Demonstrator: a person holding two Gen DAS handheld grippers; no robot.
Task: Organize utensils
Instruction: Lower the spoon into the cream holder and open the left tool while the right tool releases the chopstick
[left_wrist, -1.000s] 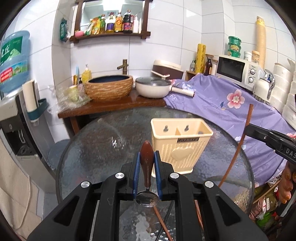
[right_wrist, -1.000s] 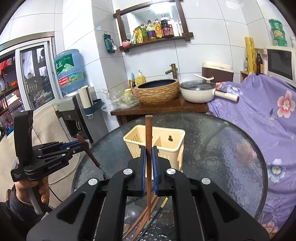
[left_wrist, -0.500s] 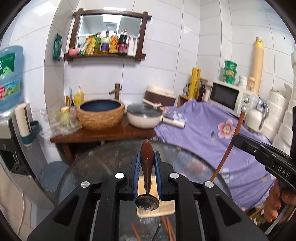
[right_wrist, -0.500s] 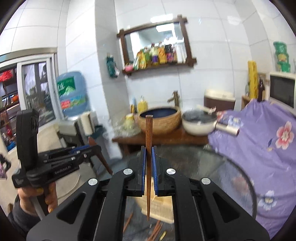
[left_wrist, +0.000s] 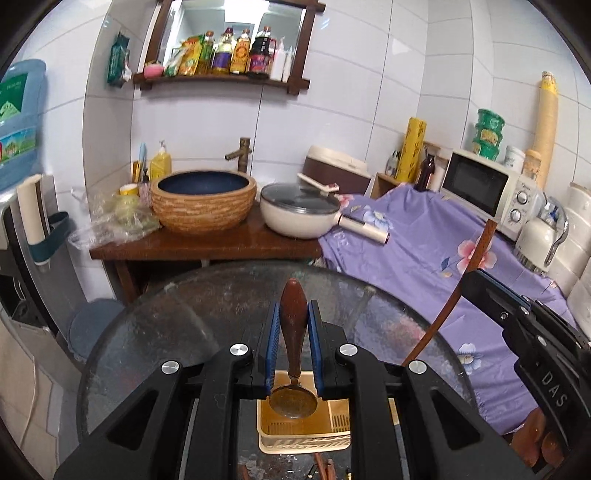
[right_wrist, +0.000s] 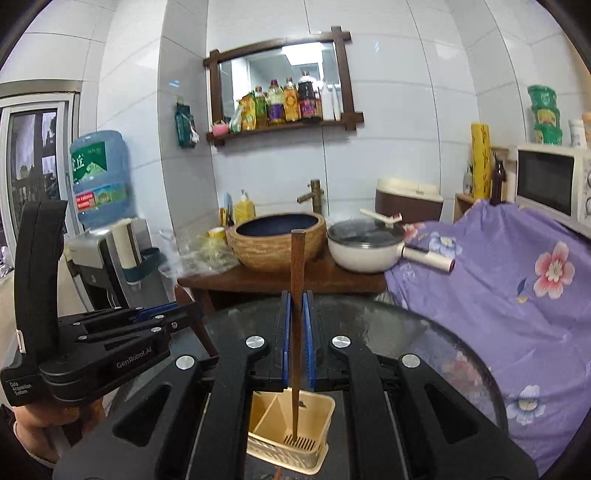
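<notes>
Left gripper is clamped on the spoon, bowl hanging over the caddy. Right gripper is clamped on a chopstick, tip inside the caddy's right compartment, on the glass table.

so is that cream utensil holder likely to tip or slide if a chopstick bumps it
The utensil holder looks like thin slotted plastic and nearly empty, so probably light. Sitting on smooth glass table, it may slide before tipping.
</notes>
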